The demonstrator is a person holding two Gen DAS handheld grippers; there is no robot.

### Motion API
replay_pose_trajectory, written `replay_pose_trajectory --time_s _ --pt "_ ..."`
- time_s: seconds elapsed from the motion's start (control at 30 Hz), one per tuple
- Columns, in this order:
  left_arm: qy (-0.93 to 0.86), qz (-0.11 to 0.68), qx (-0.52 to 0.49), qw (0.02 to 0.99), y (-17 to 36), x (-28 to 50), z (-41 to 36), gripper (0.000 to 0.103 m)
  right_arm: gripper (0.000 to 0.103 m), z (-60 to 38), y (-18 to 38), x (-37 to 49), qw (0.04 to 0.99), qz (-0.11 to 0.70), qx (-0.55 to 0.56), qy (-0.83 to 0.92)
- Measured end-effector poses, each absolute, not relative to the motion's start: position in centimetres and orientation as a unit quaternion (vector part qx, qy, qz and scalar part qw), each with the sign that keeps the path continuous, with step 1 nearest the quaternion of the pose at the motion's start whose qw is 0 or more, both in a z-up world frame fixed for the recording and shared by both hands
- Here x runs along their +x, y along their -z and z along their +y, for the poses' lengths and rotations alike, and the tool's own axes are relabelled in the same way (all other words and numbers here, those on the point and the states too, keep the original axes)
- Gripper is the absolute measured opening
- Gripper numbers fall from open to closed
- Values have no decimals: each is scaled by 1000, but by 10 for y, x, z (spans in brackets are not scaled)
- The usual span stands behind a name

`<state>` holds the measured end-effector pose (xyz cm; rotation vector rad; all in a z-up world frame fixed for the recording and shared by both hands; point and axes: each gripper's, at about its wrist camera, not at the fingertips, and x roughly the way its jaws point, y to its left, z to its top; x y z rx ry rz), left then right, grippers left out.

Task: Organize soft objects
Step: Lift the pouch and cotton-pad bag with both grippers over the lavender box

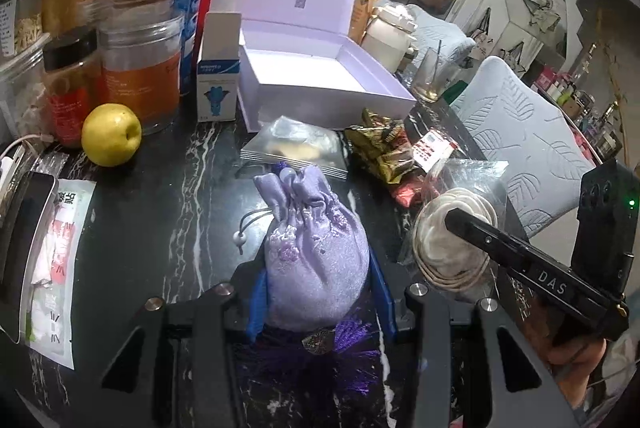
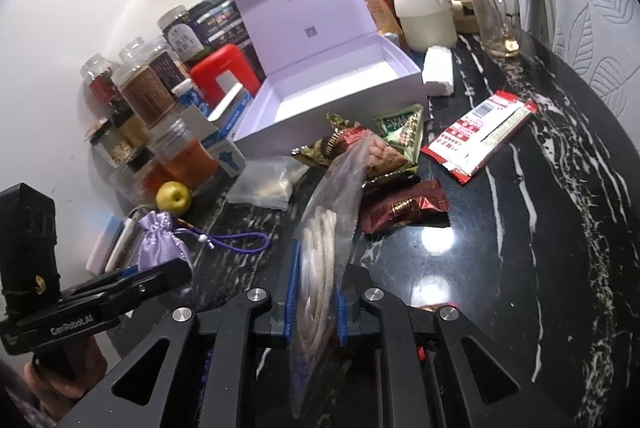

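Item one: lilac drawstring pouch (image 1: pixel 316 260), satin with embroidered flowers, gathered neck pointing away from the camera, purple tassel at its base. It sits between the blue pads of the left gripper (image 1: pixel 320 292), whose jaws are closed on its sides, low over the black marble table (image 1: pixel 160 228). Its cord with a white bead trails to the left.

Item two: clear bag of cotton pads (image 2: pixel 320 268), round white discs stacked on edge inside a transparent sleeve. It stands upright in the right gripper (image 2: pixel 314 302); the jaws are drawn in narrow and pinch the bag from both sides. In the left wrist view this bag lies just beside the pouch, on its right.

Item three: lavender gift box (image 1: pixel 320 76), lid raised upright, interior white, set beyond both held items.

Between box and grippers: a flat zip bag (image 1: pixel 296 148) with pale contents, near the pouch's neck; crumpled snack wrappers (image 2: pixel 384 156) in gold, green and dark red; a red-and-white sachet (image 2: pixel 480 136) farther right.

Left side of table: a yellow-green apple (image 1: pixel 112 134), jars with brown and orange contents (image 1: pixel 140 80), a small white carton (image 1: pixel 218 68), a phone (image 1: pixel 24 248) at the edge.

Far side: a glass with a spoon (image 2: pixel 496 20) and a pale lidded jug (image 2: pixel 420 12).
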<state>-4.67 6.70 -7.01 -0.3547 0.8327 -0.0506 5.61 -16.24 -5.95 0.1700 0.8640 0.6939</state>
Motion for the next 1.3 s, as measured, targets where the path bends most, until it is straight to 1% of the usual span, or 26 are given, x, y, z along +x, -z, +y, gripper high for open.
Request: replay_pose_trajectory --time_s 0.43,0.73,1.07,1.3 --pt "43 381 -142 913 52 -75 41 43 14 -181 38 7 859 380 67 -336" --pt "44 330 -107 937 17 -77 25 43 14 -188 25 -12 861 363 43 -353" --pt "43 291 -80 953 -16 -51 19 43 14 -188 -1 5 876 318 15 -362" --pt "59 286 -92 952 -28 -22 24 43 14 -182 -19 31 881 301 12 -365"
